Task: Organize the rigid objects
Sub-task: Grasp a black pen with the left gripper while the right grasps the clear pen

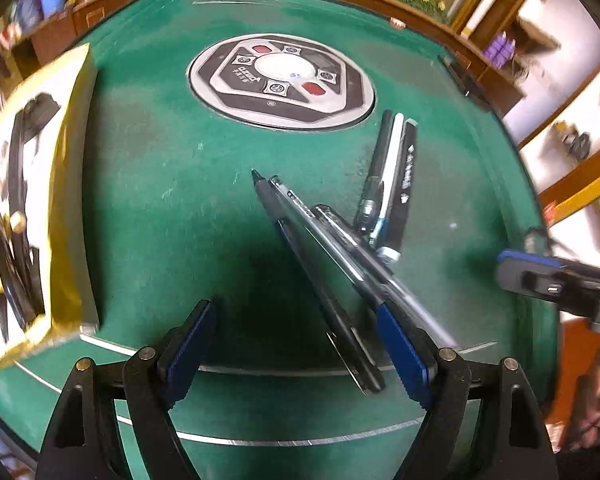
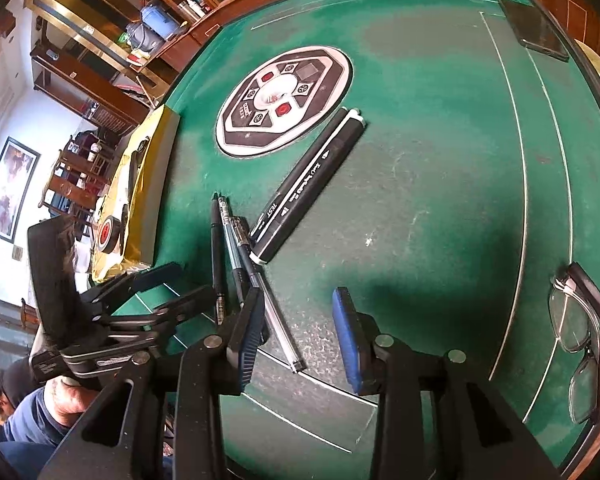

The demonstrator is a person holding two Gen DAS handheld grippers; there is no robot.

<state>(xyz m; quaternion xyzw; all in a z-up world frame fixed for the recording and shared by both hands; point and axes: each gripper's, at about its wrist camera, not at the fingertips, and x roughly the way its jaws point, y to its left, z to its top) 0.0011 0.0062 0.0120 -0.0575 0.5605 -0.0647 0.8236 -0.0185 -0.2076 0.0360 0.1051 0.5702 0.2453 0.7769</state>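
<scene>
On the green tabletop [image 2: 440,128], a black marker [image 2: 312,184] lies just beside the round centre panel [image 2: 284,100]. Three pens [image 2: 236,248] lie near the right gripper [image 2: 300,340], whose jaws stand apart, empty. Glasses [image 2: 580,340] rest by the right edge.

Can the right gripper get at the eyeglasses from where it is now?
Probably yes. The right gripper is open and empty, and the eyeglasses lie alone near the table's edge, off to its right in the right wrist view. Only bare green felt lies between; the pens are on its other side.

hidden: clear pen [image 2: 280,328] partly behind tool pad | cut off: glasses [image 2: 580,340] | blurred: yellow package [image 1: 32,208]
</scene>
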